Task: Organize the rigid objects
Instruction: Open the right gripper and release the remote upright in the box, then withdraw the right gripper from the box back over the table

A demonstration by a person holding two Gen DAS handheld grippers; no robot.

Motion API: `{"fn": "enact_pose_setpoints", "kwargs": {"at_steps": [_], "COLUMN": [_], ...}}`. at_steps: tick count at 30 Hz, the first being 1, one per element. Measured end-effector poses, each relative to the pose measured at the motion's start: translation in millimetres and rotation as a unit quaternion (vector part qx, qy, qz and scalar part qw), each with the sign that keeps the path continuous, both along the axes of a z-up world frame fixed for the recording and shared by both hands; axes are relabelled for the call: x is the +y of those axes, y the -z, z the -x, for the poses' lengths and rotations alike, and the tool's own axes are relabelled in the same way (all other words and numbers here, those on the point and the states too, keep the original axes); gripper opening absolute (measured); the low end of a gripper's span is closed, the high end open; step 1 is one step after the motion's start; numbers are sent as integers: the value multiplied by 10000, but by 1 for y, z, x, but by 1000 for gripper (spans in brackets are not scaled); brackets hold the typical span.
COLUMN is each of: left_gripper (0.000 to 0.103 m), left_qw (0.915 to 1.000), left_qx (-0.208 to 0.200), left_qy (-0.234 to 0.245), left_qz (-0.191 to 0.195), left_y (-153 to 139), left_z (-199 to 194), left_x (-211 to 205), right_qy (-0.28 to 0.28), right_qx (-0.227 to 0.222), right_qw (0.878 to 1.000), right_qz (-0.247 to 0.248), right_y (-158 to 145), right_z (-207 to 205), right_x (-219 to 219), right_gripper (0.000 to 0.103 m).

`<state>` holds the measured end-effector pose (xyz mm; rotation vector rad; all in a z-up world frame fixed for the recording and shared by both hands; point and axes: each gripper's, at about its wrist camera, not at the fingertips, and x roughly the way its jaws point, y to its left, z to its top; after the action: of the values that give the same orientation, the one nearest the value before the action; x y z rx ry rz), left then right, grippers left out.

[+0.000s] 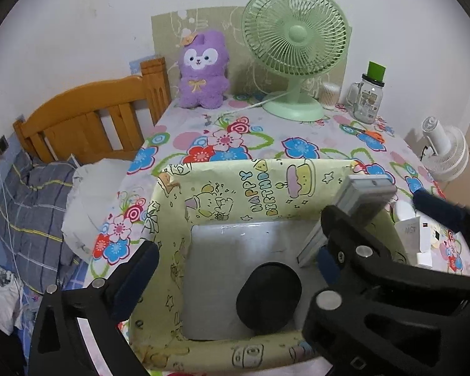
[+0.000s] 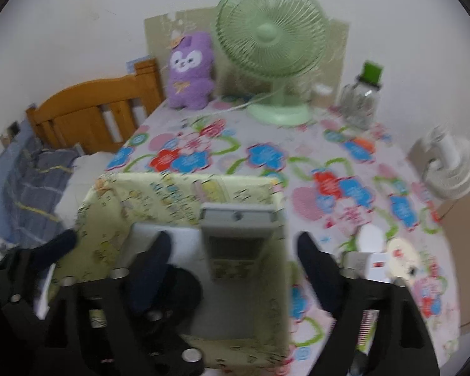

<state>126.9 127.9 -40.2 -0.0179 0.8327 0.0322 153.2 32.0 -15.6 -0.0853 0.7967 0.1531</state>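
Flowered cloth (image 1: 266,131) covers the table, with a green fan (image 1: 294,34) and purple plush (image 1: 202,69) behind the yellow box (image 1: 266,185). Inside the box lie a black disc (image 1: 268,294) and a grey remote (image 2: 235,241) leaning on its right wall. Both the left gripper (image 1: 235,269) and right gripper (image 2: 235,269) gape wide over the box; only the blurred right view shows the remote's face.

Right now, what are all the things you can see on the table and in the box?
box: 1, yellow cartoon print, near edge of table
remote: 1, grey-white, leaning in box's right side
round object: 1, black, on box floor
fan: 1, green, back of table
plush toy: 1, purple, back left
glass jar: 1, clear, green straw, back right
white fan: 1, beyond table's right edge
left gripper: open, over box
right gripper: open, straddling box's right wall
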Motion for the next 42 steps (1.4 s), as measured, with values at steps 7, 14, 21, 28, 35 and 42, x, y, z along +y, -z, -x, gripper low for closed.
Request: {"fn": "enact_pose_setpoints", "kwargs": {"at_steps": [7,14,21,28,35,42], "left_gripper": [103,103,103,103,103,103], "left_qw": [9999,9999,9997,9994,9991,9987], "left_qx": [-17,-32,-129,-170,-239,-291], "left_qy": [20,67,140,184,206,248], "left_qz": [-99,-119,-184,-239,-280,-340], "left_y": [-4,-5,-12,-16,-20,-24], "left_z": [12,25,37,46,55,63], "left_x": [-10,-25,-48,-68,-84,-103], "right_qy": [-44,1,55,94,94,234], "right_qx": [-71,-98,-166,-248,-331,-470], "right_qw": [10000,10000,9998,9996,9994,9985], "right_qz": [0,-1,-39,-9,-11,141], "right_y": [-5,-5,-9,-15,-19,-23], "right_z": [11,27,39,49,59,71], "right_x": [-12,-29,-50,-70,-88,-106], "right_gripper": [96,96,96,96,96,96]}}
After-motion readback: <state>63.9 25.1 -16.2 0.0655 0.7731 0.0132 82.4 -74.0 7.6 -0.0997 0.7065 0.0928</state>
